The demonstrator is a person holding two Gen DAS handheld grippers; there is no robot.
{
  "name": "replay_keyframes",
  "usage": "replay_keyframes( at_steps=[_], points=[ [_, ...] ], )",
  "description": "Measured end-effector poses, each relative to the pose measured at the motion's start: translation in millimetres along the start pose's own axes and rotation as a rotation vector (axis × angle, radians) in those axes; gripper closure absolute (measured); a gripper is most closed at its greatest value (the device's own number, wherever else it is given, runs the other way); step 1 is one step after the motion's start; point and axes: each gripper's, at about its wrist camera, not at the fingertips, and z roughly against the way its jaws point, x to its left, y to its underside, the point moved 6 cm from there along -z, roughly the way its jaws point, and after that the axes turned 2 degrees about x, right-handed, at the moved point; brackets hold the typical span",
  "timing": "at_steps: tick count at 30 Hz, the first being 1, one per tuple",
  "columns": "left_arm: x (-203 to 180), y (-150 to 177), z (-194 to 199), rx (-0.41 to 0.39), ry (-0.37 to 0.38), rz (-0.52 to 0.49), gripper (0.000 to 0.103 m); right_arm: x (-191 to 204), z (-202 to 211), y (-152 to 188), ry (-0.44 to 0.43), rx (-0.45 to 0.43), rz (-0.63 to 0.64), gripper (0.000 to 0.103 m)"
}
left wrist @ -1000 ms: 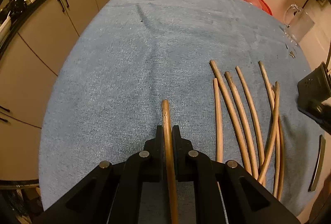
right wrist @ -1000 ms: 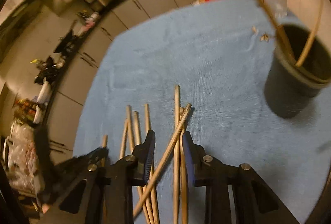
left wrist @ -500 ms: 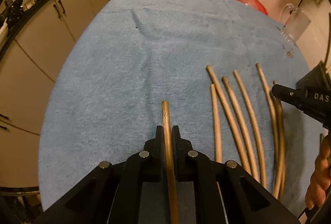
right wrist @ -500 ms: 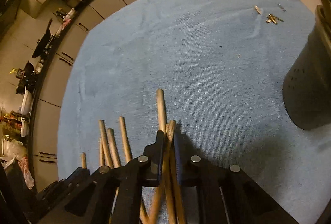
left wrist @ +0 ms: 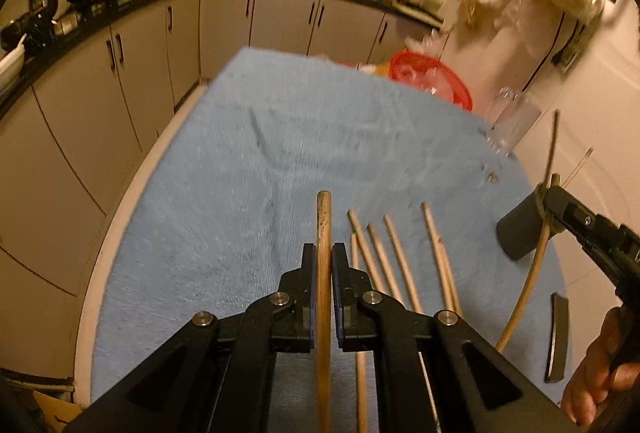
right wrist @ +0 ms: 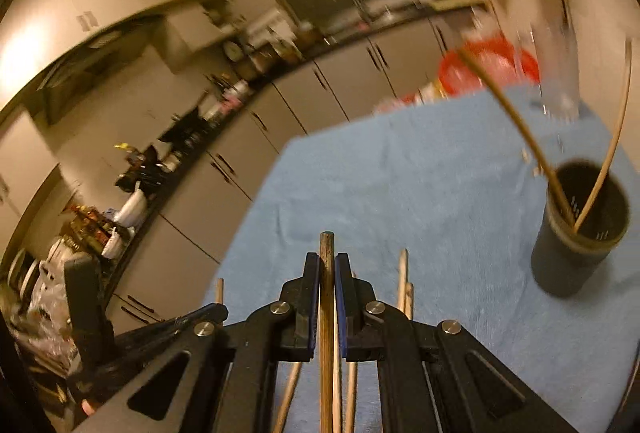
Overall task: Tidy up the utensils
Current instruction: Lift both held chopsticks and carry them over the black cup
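My left gripper [left wrist: 323, 253] is shut on a wooden chopstick [left wrist: 323, 229] held above the blue cloth [left wrist: 240, 169]. Several more chopsticks [left wrist: 396, 257] lie on the cloth just to its right. My right gripper [right wrist: 328, 261] is shut on another chopstick [right wrist: 327, 245], lifted off the cloth; it also shows in the left wrist view [left wrist: 560, 209] with the chopstick hanging down [left wrist: 528, 289]. A dark holder cup [right wrist: 580, 229] with two chopsticks in it stands at the right, ahead of the right gripper; it also shows in the left wrist view [left wrist: 518, 233].
A red basket [left wrist: 436, 77] and a clear glass jug [left wrist: 512, 125] stand at the cloth's far right edge. A flat dark piece [left wrist: 558, 337] lies at the near right. Kitchen cabinets [left wrist: 120, 73] curve round the left and back.
My right gripper has closed on a chopstick from the pile and lifted it up. Both cameras have tilted upward, with the left gripper still holding its chopstick.
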Motion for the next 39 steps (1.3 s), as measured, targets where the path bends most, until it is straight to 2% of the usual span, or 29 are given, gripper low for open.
replay_keyframes(
  at_steps=[7,14,24,39],
  points=[
    [-19.7,-9.1,49.1,-0.107,0.008,-0.034,0.096,25.5,43.6,-4.4,-0.046,-0.109,0.062,0.095],
    [-35.6,-12.5,71.3,-0.164,0.026,-0.070,0.096,40.9,69.7,-3.8,-0.052,-0.209,0.109,0.095],
    [-43.0,-14.7,85.1,-0.193,0.038,-0.081,0.096,33.8,94.6,-1.4,-0.002,-0.327,0.147,0.095],
    [-65.6,-15.0,99.7,-0.210,0.066,-0.121,0.096,-1.3,122.1,-4.0,0.054,-0.409,0.101,0.095]
  ],
)
